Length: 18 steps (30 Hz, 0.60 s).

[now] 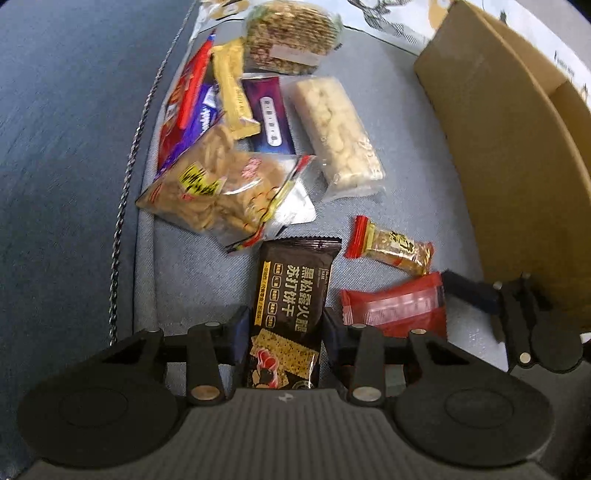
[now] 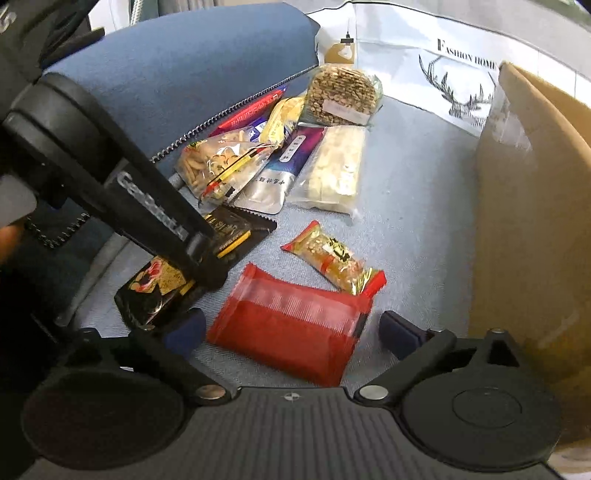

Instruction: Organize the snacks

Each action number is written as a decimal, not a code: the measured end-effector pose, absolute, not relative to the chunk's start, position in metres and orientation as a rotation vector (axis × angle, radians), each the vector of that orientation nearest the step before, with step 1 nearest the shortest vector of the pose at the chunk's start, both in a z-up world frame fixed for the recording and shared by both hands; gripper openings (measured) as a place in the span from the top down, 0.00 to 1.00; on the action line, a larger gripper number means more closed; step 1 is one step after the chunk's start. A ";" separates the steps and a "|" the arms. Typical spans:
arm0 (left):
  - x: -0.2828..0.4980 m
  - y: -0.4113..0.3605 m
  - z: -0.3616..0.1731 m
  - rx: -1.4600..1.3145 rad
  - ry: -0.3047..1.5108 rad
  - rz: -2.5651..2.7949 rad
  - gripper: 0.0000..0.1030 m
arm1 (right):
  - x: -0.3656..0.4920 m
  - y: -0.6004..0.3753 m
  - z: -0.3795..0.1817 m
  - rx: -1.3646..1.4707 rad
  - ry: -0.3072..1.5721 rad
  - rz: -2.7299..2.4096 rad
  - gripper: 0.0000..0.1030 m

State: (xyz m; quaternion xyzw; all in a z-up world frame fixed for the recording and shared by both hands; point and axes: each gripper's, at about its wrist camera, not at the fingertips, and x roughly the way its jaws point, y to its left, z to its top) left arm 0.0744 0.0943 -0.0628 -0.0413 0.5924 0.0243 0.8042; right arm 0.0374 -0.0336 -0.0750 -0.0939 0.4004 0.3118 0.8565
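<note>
Left gripper [image 1: 284,328] sits closest to its lens, both pads pressed on the flanks of the dark cracker packet [image 1: 291,314], which lies flat on the blue-grey cushion [image 1: 406,155]. Grip reads as made; packet not yet lifted.

Right gripper [image 2: 291,328] has its jaws spread wide, one finger either side of the red packet [image 2: 291,332], pads clear of the wrapper. Nothing held.

Beyond the claws: gold-and-red candy bar [image 2: 332,264] just past the red packet; further back a loose heap, including a clear bag of fried strips [image 1: 218,188], a pale puffed bar [image 1: 340,136] and a round seeded cake [image 1: 291,35]. Cardboard box [image 1: 517,166] stands at the right edge, apart from the heap.

Step, as judged: paired pick-up, left ahead of right. Next likely calls for the right jaws to close on the red packet, then a lift toward the box.

Pose: left gripper points steeply down; right gripper slants at a shallower angle.
</note>
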 end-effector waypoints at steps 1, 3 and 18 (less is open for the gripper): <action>0.076 0.091 -0.064 -0.067 1.269 0.050 0.53 | 0.038 -0.031 -0.076 -0.208 0.836 0.655 0.02; 0.077 0.085 -0.066 -0.025 1.267 0.046 0.49 | 0.038 -0.030 -0.077 -0.220 0.830 0.655 0.04; 0.063 0.095 -0.055 -0.109 1.194 0.031 0.58 | 0.030 -0.042 -0.066 -0.225 0.785 0.663 0.93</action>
